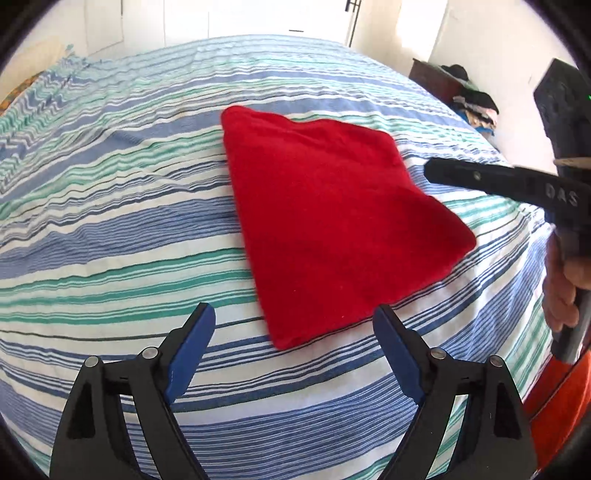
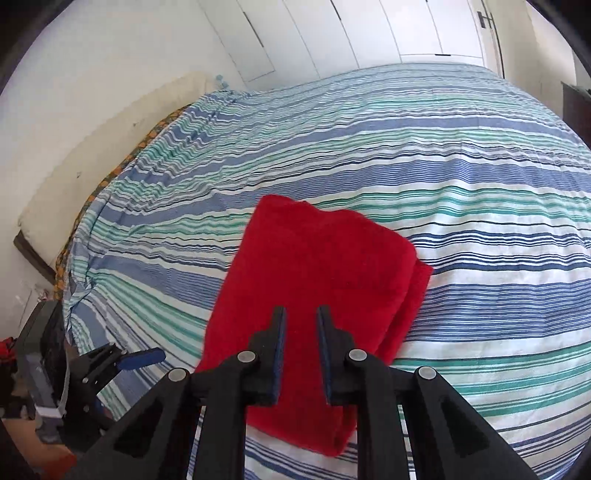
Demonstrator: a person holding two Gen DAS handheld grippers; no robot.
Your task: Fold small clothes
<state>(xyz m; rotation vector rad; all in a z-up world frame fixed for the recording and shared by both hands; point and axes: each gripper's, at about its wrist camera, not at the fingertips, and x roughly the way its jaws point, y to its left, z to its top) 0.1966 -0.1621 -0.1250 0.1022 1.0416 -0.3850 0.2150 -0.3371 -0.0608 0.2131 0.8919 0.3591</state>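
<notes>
A red cloth (image 1: 332, 221) lies folded in a flat rectangle on the striped bed cover (image 1: 110, 229). My left gripper (image 1: 293, 317) is open wide and empty, just short of the cloth's near corner. My right gripper (image 2: 301, 317) hovers over the near part of the cloth (image 2: 314, 280) with its jaws a narrow gap apart and nothing between them. The right gripper also shows in the left wrist view (image 1: 443, 171), at the cloth's right edge. The left gripper shows in the right wrist view (image 2: 144, 356), low at the bed's left side.
The bed cover (image 2: 461, 184) has blue, green and white stripes and fills most of both views. A dark cabinet with a pile of clothes (image 1: 469, 99) stands at the far right wall. White wardrobe doors (image 2: 369, 33) stand behind the bed.
</notes>
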